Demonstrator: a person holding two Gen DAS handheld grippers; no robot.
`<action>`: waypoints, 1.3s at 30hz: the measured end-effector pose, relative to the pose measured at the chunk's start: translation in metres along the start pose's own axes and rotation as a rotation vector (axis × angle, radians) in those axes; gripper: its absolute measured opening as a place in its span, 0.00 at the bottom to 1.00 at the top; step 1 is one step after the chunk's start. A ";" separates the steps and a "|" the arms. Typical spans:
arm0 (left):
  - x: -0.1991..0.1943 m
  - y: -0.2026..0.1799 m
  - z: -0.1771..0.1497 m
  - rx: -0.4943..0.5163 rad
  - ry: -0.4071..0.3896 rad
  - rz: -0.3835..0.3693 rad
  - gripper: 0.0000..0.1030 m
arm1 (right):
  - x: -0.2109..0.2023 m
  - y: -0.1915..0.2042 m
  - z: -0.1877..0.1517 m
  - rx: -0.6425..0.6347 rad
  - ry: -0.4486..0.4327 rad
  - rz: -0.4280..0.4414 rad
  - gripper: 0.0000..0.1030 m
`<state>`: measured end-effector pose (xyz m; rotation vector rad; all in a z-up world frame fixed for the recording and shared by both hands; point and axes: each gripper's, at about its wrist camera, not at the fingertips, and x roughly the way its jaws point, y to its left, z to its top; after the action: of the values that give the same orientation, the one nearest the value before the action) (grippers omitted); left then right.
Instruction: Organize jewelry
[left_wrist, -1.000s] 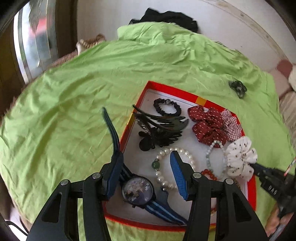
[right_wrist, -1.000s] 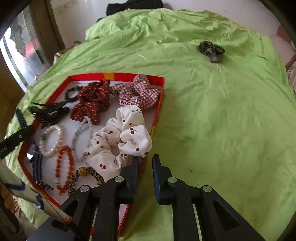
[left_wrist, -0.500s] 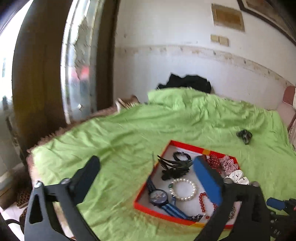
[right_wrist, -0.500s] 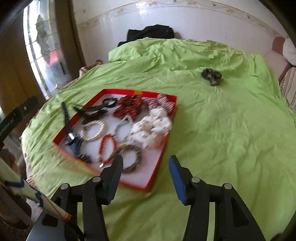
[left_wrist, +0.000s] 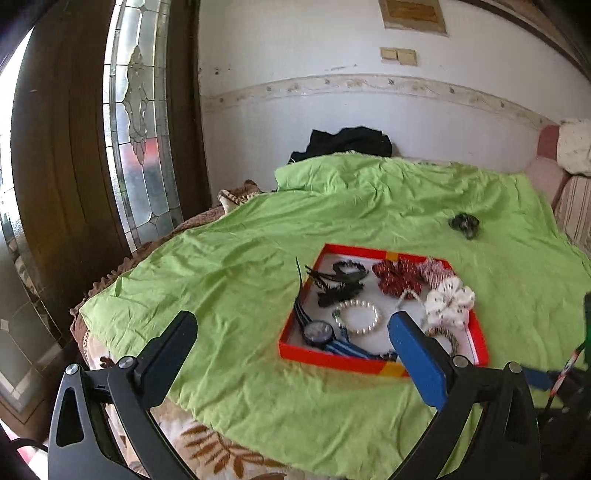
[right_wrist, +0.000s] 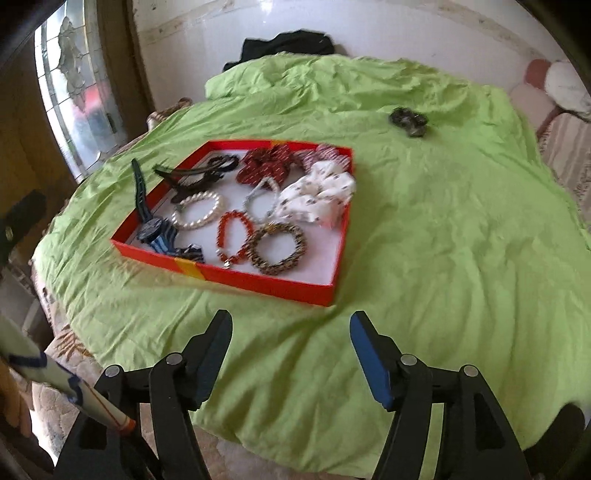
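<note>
We judge the dark scrunchie, alone on the green sheet at the frame's upper right, still needs tidying; we should approach low and pinch its bulk. The red tray sits centre-left, full. Our right gripper, jaws just widened, and left gripper, jaws fully apart, both tilt downward, empty.

The left gripper has its jaws spread very wide, with nothing between them. The right gripper has just been opening and holds nothing.
</note>
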<state>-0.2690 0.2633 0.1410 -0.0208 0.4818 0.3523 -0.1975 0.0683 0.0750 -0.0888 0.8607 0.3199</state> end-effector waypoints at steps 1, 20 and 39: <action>0.001 -0.001 -0.002 0.004 0.004 0.005 1.00 | -0.003 0.000 0.000 0.002 -0.017 -0.017 0.71; 0.006 0.002 -0.022 -0.027 0.097 0.024 1.00 | -0.029 0.012 -0.007 -0.035 -0.105 -0.110 0.77; 0.020 -0.005 -0.032 -0.016 0.168 -0.008 1.00 | -0.016 0.011 -0.011 -0.043 -0.069 -0.122 0.83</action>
<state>-0.2649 0.2620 0.1031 -0.0687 0.6446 0.3481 -0.2188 0.0729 0.0809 -0.1689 0.7770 0.2264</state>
